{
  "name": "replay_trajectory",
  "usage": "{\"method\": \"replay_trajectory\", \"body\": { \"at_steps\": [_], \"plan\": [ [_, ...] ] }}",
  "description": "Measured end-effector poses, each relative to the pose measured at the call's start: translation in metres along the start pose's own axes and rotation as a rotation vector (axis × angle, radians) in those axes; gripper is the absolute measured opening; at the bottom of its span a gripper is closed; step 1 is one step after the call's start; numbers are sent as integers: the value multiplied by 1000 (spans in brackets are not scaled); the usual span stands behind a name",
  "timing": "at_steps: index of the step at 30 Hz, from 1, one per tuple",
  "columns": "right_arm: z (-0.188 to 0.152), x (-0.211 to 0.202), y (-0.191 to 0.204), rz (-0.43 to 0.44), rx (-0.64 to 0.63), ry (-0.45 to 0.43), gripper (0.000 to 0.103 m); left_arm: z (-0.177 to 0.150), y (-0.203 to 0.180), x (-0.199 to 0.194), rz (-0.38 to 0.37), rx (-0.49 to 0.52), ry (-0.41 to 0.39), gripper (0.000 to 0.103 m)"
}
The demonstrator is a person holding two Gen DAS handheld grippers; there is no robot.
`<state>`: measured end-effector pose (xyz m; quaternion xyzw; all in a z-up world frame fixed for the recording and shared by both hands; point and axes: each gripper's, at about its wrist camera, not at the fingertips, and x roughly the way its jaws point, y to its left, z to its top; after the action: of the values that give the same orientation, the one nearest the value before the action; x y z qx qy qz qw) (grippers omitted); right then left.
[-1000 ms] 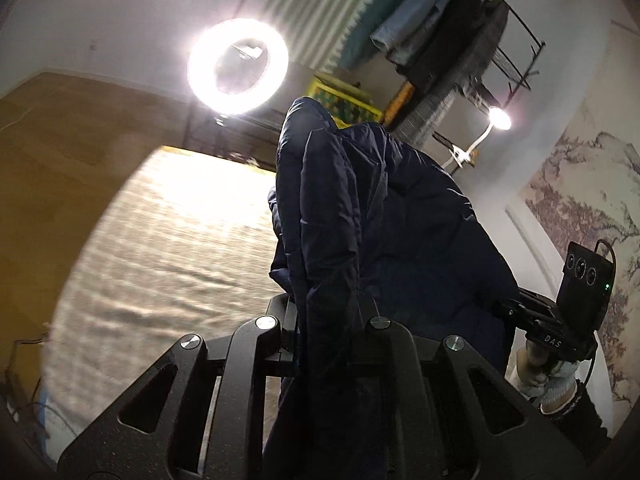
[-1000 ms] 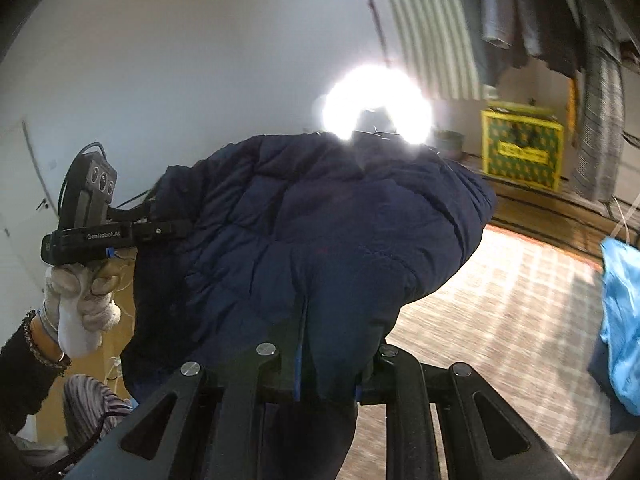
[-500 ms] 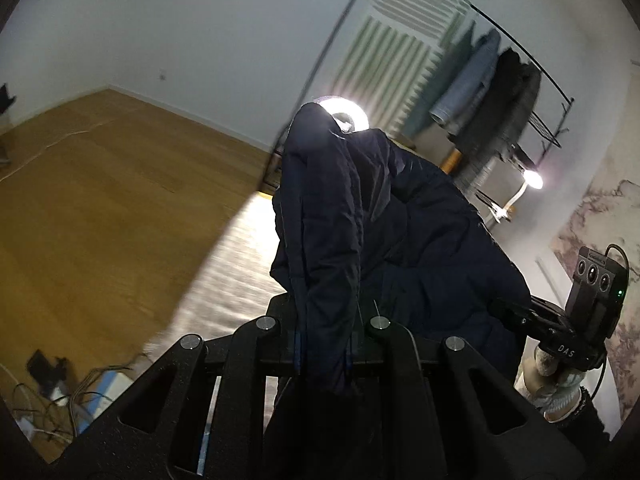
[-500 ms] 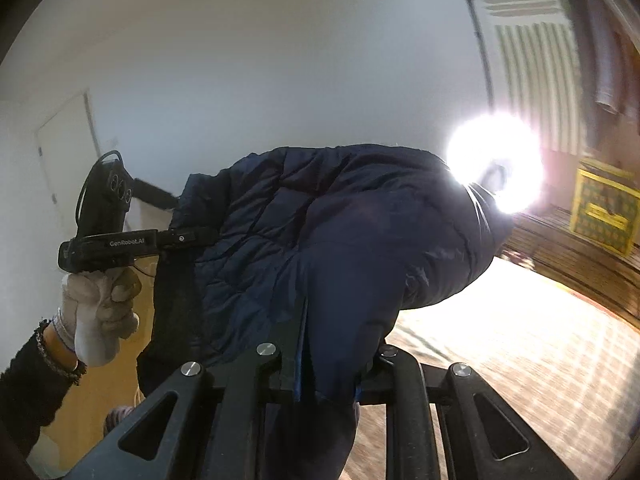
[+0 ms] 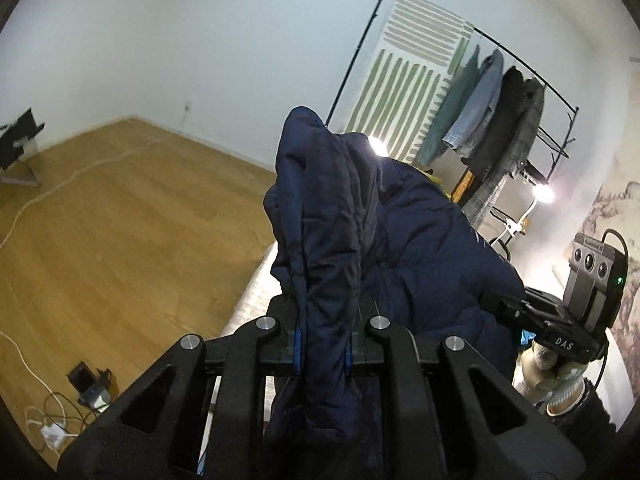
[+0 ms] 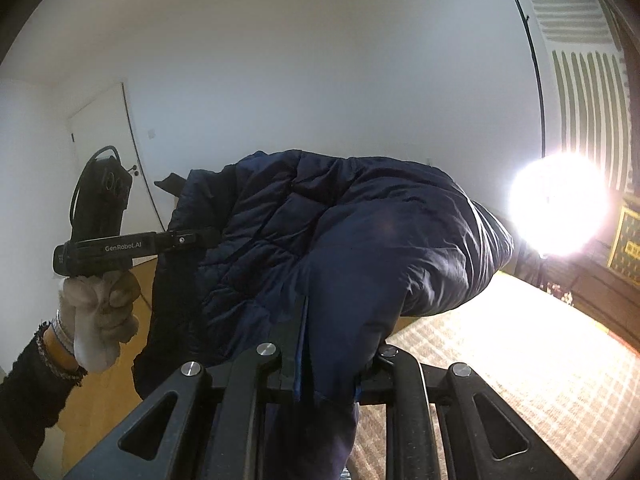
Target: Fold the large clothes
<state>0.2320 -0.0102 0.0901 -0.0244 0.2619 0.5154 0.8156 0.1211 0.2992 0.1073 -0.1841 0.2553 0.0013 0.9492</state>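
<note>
A dark navy quilted puffer jacket (image 5: 400,248) hangs in the air between both grippers, above the work surface. My left gripper (image 5: 323,344) is shut on a bunched fold of the jacket. My right gripper (image 6: 328,368) is shut on another fold of the jacket (image 6: 344,240). In the left wrist view the right gripper (image 5: 496,306) shows at the right, gloved hand below it. In the right wrist view the left gripper (image 6: 208,236) shows at the left, its tips buried in the fabric.
A woven beige surface (image 6: 500,364) lies below the jacket. A bright ring light (image 6: 560,204) stands behind it. A clothes rack with hanging garments (image 5: 492,120) stands at the back right. Wooden floor (image 5: 120,220) with cables and a power strip (image 5: 52,432) lies to the left.
Both grippers have lifted and tilted upward with the jacket; the views now show more wall and floor and less of the woven surface. Both grips are unchanged.
</note>
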Motion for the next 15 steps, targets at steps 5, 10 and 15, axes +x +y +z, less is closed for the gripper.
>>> {"method": "replay_trajectory", "body": {
  "at_steps": [5,10,15],
  "plan": [
    [0,-12,2,-23,-22,-32,16,1,-28,-8,-35,37,-16,12],
    [0,-21,-3,-88,-48,-49,15,-4,-73,7,-105,70,-11,12],
    [6,-33,-3,-177,-41,-58,16,-11,-122,36,-194,96,16,12]
  ]
}}
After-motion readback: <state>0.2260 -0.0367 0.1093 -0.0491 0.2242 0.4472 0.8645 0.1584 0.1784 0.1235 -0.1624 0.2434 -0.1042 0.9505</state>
